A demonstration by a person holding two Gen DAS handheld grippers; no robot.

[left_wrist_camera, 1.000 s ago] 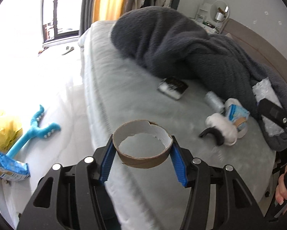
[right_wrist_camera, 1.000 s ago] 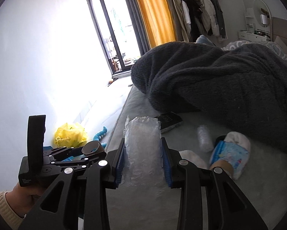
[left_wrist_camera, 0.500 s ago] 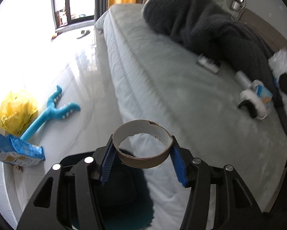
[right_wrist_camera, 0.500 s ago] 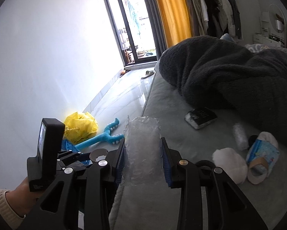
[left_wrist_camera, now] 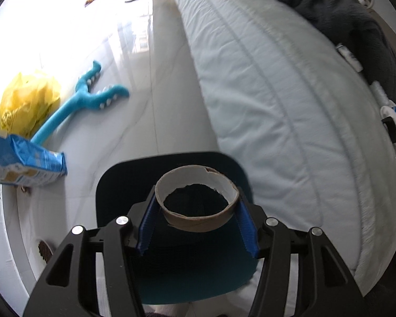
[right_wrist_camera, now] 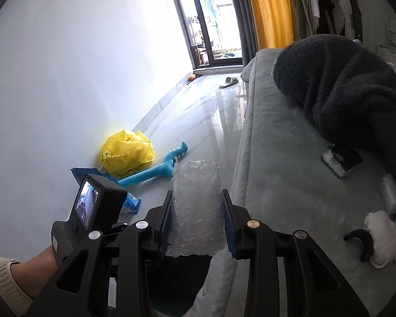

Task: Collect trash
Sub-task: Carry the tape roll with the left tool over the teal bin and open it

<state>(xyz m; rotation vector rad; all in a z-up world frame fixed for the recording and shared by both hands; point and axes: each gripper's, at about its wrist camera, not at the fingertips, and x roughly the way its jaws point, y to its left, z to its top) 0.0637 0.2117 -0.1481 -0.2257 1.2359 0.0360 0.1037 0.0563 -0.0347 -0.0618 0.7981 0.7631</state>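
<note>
cardboard ring [left_wrist_camera: 196, 201] btwn left claw [left_wrist_camera: 197, 227] pads

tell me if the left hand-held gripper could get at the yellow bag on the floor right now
Probably not as it stands. The left hand-held gripper is shut on the cardboard ring over the dark bin, so it has no free grip. The yellow bag lies unobstructed by the wall.

Torn cardboard ring [left_wrist_camera: 196, 202] (lying flat) over dark bin [left_wrist_camera: 171, 272]; crumpled bubble wrap [right_wrist_camera: 196, 206] upright.
</note>
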